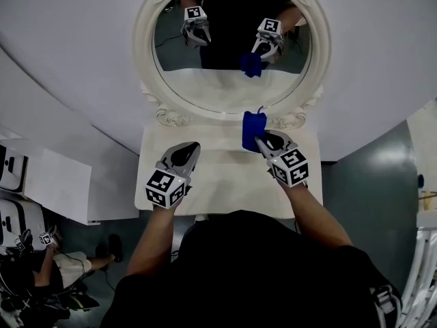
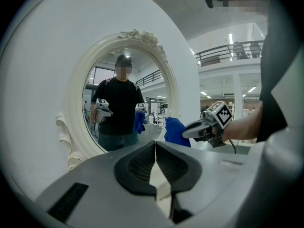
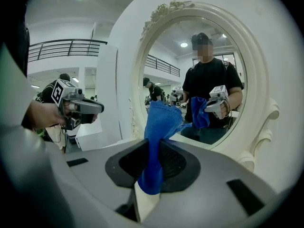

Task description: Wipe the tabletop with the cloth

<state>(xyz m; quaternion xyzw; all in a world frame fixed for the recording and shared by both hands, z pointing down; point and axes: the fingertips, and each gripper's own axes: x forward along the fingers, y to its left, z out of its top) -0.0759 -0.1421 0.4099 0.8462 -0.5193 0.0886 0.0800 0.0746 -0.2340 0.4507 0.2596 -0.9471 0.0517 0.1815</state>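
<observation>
Right gripper pinches the blue cloth. In the right gripper view its jaws are closed on a bunched fold of cloth, which rises between them and stands up in front of the mirror. In the head view the cloth sits at the centre of the frame, over the far edge of the white bench and just below the mirror's frame. Whether it touches the bench cannot be told.

Left gripper is left of centre over the bench, apart from the cloth. In the left gripper view its jaws are pressed together with nothing between them. Beyond them, right of centre, the right gripper holds the cloth beside the mirror's edge.

The oval mirror has an ornate white frame and fills the upper centre of the head view, set against a white wall. Its glass reflects both grippers, the cloth and the person's dark shirt.

At the left edge stands a white cabinet. In the lower left corner a second person sits, partly cut off.
</observation>
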